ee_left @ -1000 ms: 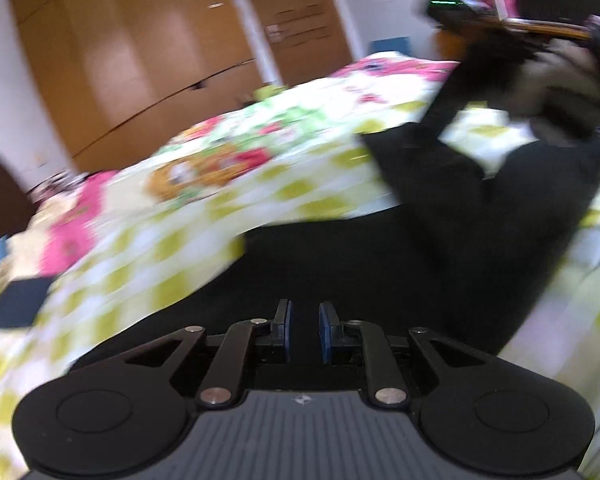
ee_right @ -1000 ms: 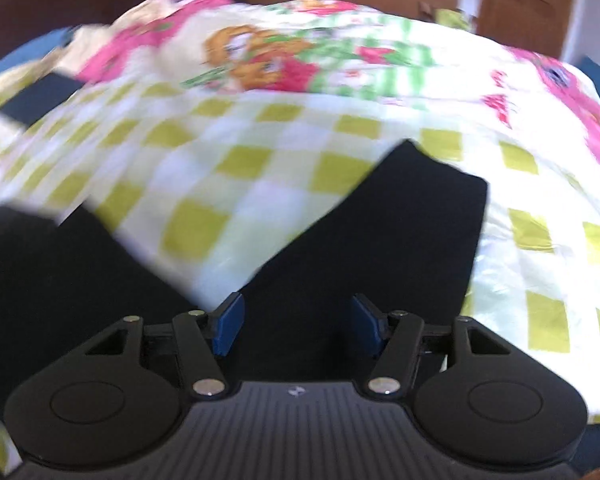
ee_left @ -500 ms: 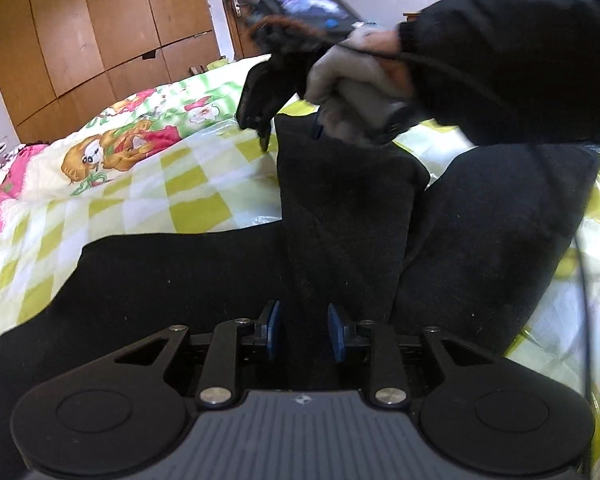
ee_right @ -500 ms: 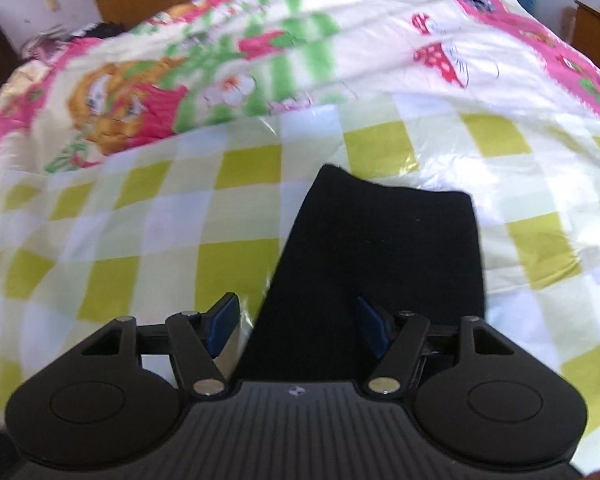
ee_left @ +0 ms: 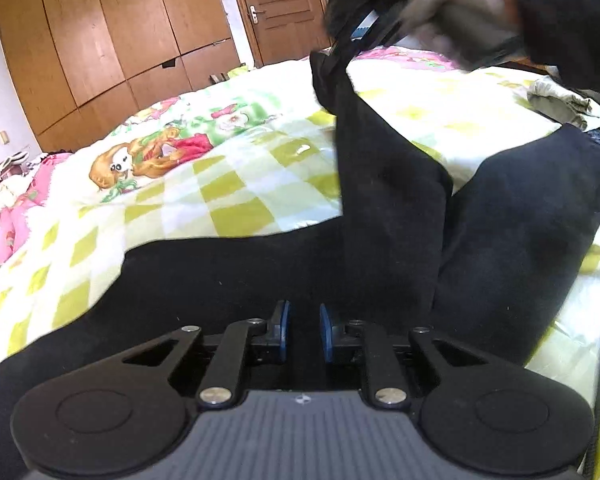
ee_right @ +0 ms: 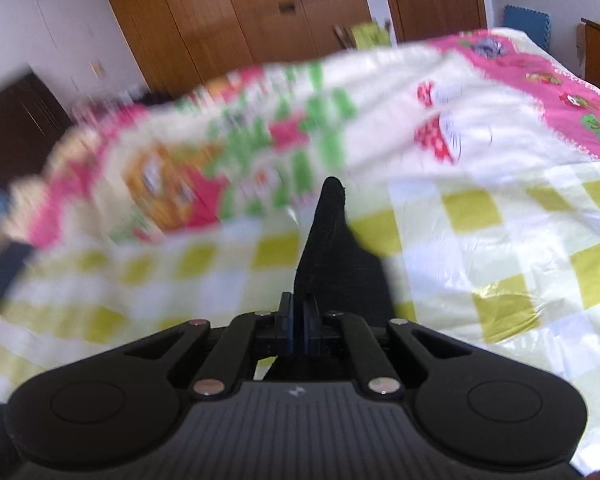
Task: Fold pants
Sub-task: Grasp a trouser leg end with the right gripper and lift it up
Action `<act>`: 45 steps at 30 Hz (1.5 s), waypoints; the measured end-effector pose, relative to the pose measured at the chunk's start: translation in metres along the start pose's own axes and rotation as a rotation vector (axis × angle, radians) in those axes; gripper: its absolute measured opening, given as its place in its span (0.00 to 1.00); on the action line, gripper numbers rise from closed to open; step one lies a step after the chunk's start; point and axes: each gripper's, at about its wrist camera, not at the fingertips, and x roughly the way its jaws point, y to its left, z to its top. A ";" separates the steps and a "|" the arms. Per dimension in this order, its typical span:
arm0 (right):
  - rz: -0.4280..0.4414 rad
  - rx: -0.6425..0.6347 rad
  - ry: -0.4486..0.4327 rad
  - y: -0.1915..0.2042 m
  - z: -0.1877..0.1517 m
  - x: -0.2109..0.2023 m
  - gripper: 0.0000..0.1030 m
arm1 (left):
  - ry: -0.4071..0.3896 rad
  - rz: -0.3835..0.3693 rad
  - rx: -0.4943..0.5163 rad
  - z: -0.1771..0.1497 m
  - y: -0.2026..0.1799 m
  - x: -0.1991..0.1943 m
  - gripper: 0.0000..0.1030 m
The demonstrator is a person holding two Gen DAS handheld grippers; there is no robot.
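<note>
Black pants (ee_left: 392, 208) lie spread on a checked bed cover (ee_left: 228, 184). My left gripper (ee_left: 303, 320) is low over the upper part of the pants. Its jaws are closing, and black fabric fills the narrow gap between the blue pads. In the left wrist view a person's hand (ee_left: 460, 16) holds my right gripper (ee_left: 340, 52) raised at the top. One pant leg hangs stretched from it down to the bed. In the right wrist view my right gripper (ee_right: 299, 320) is shut on that leg's end (ee_right: 332, 240), and a point of fabric sticks out past the pads.
Wooden wardrobes (ee_left: 120, 40) and a door (ee_left: 280, 8) stand behind the bed. A heap of grey clothes (ee_left: 560, 100) lies at the right of the bed. The other pant leg (ee_left: 540, 220) lies flat toward the right edge. A dark sleeve (ee_left: 572, 20) fills the top right.
My right gripper went from wide open over the leg's end to shut on it and lifted it off the bed. My left gripper's pads widened a little, then narrowed again.
</note>
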 end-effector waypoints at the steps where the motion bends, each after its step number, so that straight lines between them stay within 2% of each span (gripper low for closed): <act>1: 0.019 0.004 -0.020 -0.004 0.001 -0.013 0.04 | 0.000 0.003 0.001 0.002 0.000 -0.001 0.32; 4: 0.083 0.019 -0.054 -0.013 0.003 -0.041 0.04 | 0.009 0.013 0.018 0.008 -0.006 0.003 0.32; 7: 0.136 0.043 -0.089 -0.016 0.004 -0.060 0.04 | 0.015 -0.022 0.005 0.016 -0.015 0.005 0.33; 10: 0.189 0.075 -0.155 -0.022 0.007 -0.086 0.01 | -0.020 -0.034 0.034 0.019 -0.031 -0.001 0.40; 11: 0.203 0.087 -0.173 -0.026 0.008 -0.094 0.01 | -0.032 -0.032 0.048 0.020 -0.039 -0.003 0.46; 13: 0.227 0.092 -0.217 -0.032 0.010 -0.119 0.01 | -0.044 -0.005 0.101 0.022 -0.054 -0.002 0.48; 14: 0.227 0.089 -0.239 -0.035 0.008 -0.132 0.01 | -0.040 0.024 0.138 0.023 -0.062 0.002 0.46; 15: 0.227 0.088 -0.247 -0.038 0.004 -0.142 0.01 | -0.031 0.042 0.165 0.024 -0.068 0.006 0.35; 17: 0.220 0.078 -0.201 -0.047 -0.008 -0.152 0.03 | 0.004 0.015 0.172 0.026 -0.075 0.017 0.23; 18: 0.185 0.057 -0.173 -0.047 -0.017 -0.151 0.06 | 0.018 0.007 0.166 0.026 -0.077 0.021 0.22; 20: 0.087 -0.003 -0.112 -0.047 -0.034 -0.137 0.09 | 0.029 0.020 0.193 0.023 -0.084 0.025 0.19; 22: 0.074 0.052 -0.013 -0.053 -0.044 -0.106 0.17 | 0.032 0.012 0.199 0.021 -0.088 0.023 0.17; 23: 0.075 0.062 0.005 -0.053 -0.048 -0.092 0.24 | 0.029 0.010 0.201 0.020 -0.089 0.021 0.17; 24: 0.049 0.034 0.027 -0.048 -0.049 -0.071 0.40 | 0.025 0.009 0.206 0.020 -0.088 0.020 0.16; 25: 0.009 0.033 0.053 -0.045 -0.050 -0.053 0.49 | 0.020 0.011 0.207 0.018 -0.089 0.017 0.17; 26: 0.001 0.052 0.084 -0.043 -0.052 -0.037 0.52 | 0.019 0.012 0.203 0.017 -0.087 0.017 0.17; 27: 0.027 0.060 0.122 -0.039 -0.051 -0.015 0.49 | 0.017 0.007 0.196 0.017 -0.086 0.017 0.17; 28: 0.011 0.057 0.136 -0.037 -0.052 -0.001 0.49 | 0.012 0.000 0.185 0.016 -0.084 0.017 0.17; 29: -0.048 0.051 0.152 -0.033 -0.051 0.018 0.52 | 0.010 -0.003 0.177 0.015 -0.083 0.018 0.17; 33: -0.149 0.077 0.186 -0.035 -0.049 0.067 0.49 | -0.001 -0.015 0.159 0.011 -0.081 0.019 0.16; 34: -0.168 0.067 0.185 -0.036 -0.048 0.073 0.45 | -0.003 -0.017 0.158 0.010 -0.081 0.019 0.16; 36: -0.198 0.037 0.186 -0.035 -0.045 0.083 0.08 | -0.006 -0.020 0.158 0.009 -0.081 0.020 0.16; 37: -0.196 0.043 0.181 -0.036 -0.042 0.083 0.07 | -0.007 -0.022 0.155 0.009 -0.080 0.020 0.16; 39: -0.128 0.074 0.137 -0.039 -0.033 0.064 0.06 | -0.007 -0.023 0.147 0.010 -0.076 0.018 0.17; 41: -0.042 0.099 0.076 -0.043 -0.024 0.027 0.06 | -0.017 -0.024 0.129 0.011 -0.071 0.013 0.17; 45: 0.145 0.190 -0.098 -0.068 -0.026 -0.091 0.05 | -0.048 0.002 0.127 0.013 -0.066 -0.005 0.17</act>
